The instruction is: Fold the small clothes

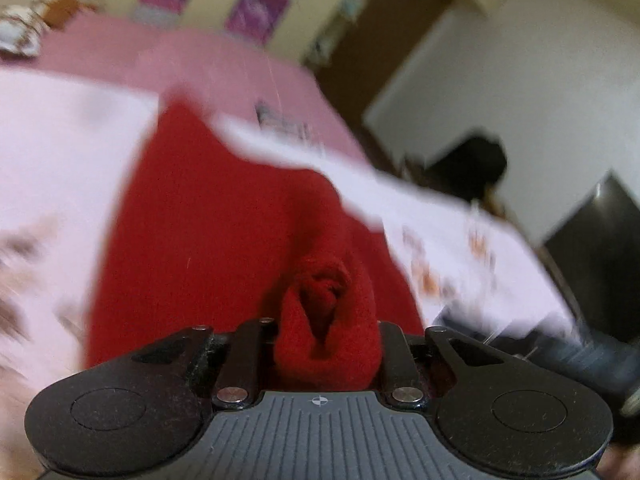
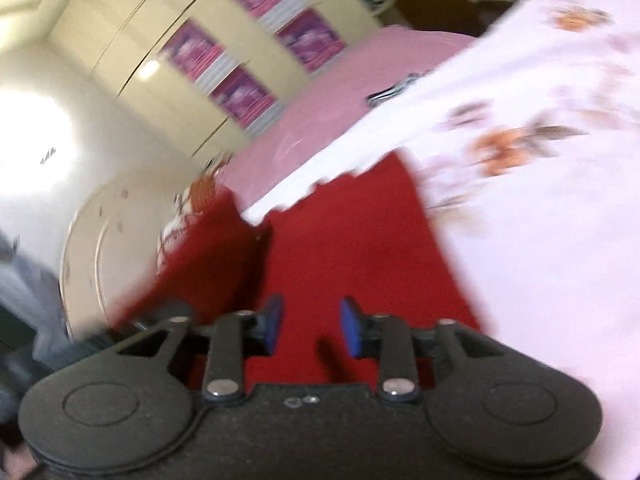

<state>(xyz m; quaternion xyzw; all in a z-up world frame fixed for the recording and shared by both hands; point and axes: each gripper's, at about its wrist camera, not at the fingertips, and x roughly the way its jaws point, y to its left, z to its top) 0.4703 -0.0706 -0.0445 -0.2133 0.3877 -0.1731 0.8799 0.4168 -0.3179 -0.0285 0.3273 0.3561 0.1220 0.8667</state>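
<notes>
The red garment [image 1: 208,232] lies spread on a white sheet with orange flowers [image 2: 540,184], which covers a bed; a pink blanket [image 1: 224,60] shows beyond the sheet's far edge. In the left wrist view the red cloth fills the middle of the bed surface and runs back toward that far edge, with white sheet on both sides of it. One bunched, rolled fold of the same red cloth rises up into the left gripper [image 1: 326,344], which is clamped on it: the wad fills the gap between the black finger arms and hides the pads. This gripper tilts down toward the bed, and the picture is smeared with motion.

In the right wrist view the garment lies under and ahead of the right gripper [image 2: 312,330], reaching to the scalloped far edge of the sheet, with flowered sheet to its right. The right gripper's blue pads [image 2: 274,322] stand apart with only flat red cloth seen in the gap below them; nothing is pinched between them. It also points downward, and the whole view is rolled so the bed slopes across the frame.

Behind the bed stands a cream wardrobe [image 2: 160,52] with purple and pink panels [image 2: 240,92]. No containers can be made out in either blurred view.
</notes>
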